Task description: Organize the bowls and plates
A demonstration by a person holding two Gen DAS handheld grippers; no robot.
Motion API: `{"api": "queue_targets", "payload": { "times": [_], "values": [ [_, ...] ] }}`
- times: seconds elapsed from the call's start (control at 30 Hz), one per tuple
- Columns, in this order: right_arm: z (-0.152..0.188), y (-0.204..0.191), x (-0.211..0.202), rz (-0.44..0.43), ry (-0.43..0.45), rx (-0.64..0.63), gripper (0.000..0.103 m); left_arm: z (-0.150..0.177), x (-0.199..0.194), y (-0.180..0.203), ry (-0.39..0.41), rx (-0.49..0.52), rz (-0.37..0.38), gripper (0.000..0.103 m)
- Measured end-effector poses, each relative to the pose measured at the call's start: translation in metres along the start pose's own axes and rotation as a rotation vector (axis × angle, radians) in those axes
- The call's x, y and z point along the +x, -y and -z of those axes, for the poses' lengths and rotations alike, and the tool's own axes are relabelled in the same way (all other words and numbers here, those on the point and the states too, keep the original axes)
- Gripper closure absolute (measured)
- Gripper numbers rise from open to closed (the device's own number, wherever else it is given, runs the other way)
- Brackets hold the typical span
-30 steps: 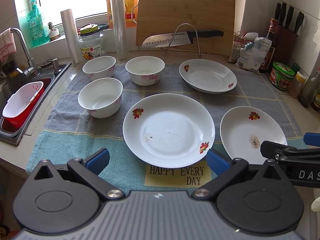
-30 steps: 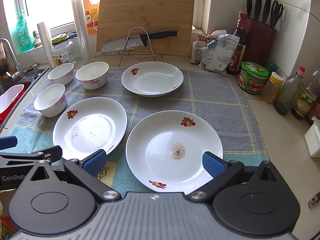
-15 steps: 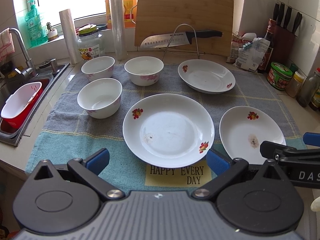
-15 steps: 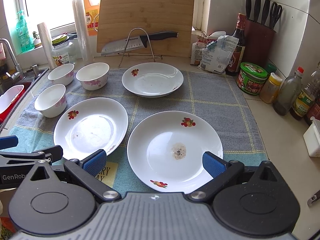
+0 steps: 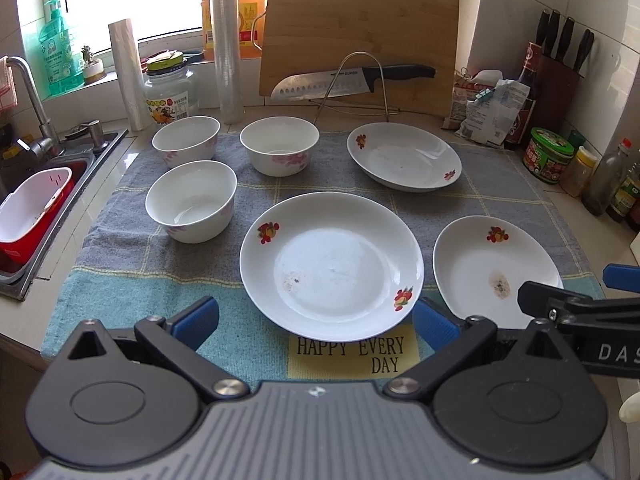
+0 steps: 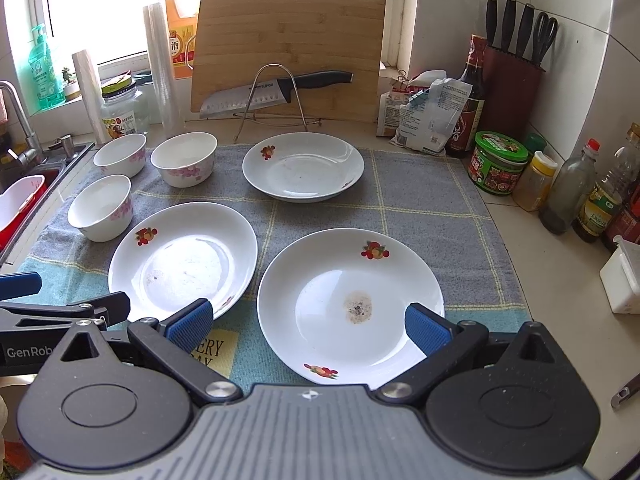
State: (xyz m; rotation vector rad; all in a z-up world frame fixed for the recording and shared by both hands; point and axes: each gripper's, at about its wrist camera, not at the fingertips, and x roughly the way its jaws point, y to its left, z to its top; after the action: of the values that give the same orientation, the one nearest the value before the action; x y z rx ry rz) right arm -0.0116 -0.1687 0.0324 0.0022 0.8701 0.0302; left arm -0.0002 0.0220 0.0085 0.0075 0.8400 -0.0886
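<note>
Three plates (image 5: pixel 332 268) and three bowls (image 5: pixel 191 200) sit on the counter's towel (image 5: pixel 120 252) while both grippers, left (image 5: pixel 314 322) and right (image 6: pixel 306 326), hover near its front edge, fingers spread and empty.

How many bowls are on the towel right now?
3, all at the towel's left side: back-left bowl, back-centre bowl and front-left bowl. None stacked; none appears hidden.

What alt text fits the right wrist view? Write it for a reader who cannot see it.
The open right gripper hovers low over the near edge of a stained white plate on a checked towel. Two more plates and three small bowls sit separately on the towel beyond it. A cutting board and knife stand at the back.
</note>
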Motion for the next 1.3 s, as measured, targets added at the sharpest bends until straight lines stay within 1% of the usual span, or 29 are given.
{"api": "queue_targets", "payload": {
  "times": [0.23, 0.37, 0.53, 0.63, 0.73, 0.8, 0.9, 1.0, 1.1, 1.2, 1.3],
  "values": [
    [-0.001, -0.006, -0.003, 0.015, 0.03, -0.013, 0.0, -0.003, 0.001, -0.006, 0.044, 0.031, 0.04, 0.001],
    [0.0, -0.009, -0.004, 0.038, 0.052, -0.024, 0.0, -0.002, 0.004, -0.01, 0.07, 0.055, 0.092, 0.001],
    [0.002, -0.006, -0.006, 0.067, 0.077, -0.01, 0.0, -0.002, 0.013, -0.018, 0.077, 0.063, 0.146, 0.001],
    [0.003, -0.001, -0.006, 0.088, 0.078, -0.002, 0.0, 0.0, 0.018, -0.015, 0.075, 0.119, 0.186, 0.001],
    [0.004, 0.005, -0.007, 0.136, 0.086, 0.005, 0.0, 0.005, 0.018, -0.011, 0.114, 0.179, 0.242, 0.001],
    [0.006, 0.013, -0.008, 0.137, 0.089, 0.026, 0.0, 0.009, 0.021, -0.007, 0.131, 0.196, 0.271, 0.001],
    [0.007, 0.025, -0.006, 0.142, 0.084, 0.051, 0.0, 0.014, 0.028, -0.001, 0.126, 0.211, 0.325, 0.001],
    [0.008, 0.034, -0.004, 0.147, 0.091, 0.049, 0.0, 0.018, 0.034, 0.007, 0.132, 0.24, 0.364, 0.001],
    [0.009, 0.044, 0.002, 0.132, 0.095, 0.048, 0.0, 0.021, 0.039, 0.015, 0.145, 0.248, 0.401, 0.001],
    [0.008, 0.057, 0.011, 0.109, 0.088, 0.049, 0.0, 0.025, 0.042, 0.026, 0.149, 0.268, 0.431, 0.001],
    [0.007, 0.067, 0.022, 0.092, 0.073, 0.03, 0.0, 0.03, 0.047, 0.04, 0.132, 0.29, 0.43, 0.001]
  ]
}}
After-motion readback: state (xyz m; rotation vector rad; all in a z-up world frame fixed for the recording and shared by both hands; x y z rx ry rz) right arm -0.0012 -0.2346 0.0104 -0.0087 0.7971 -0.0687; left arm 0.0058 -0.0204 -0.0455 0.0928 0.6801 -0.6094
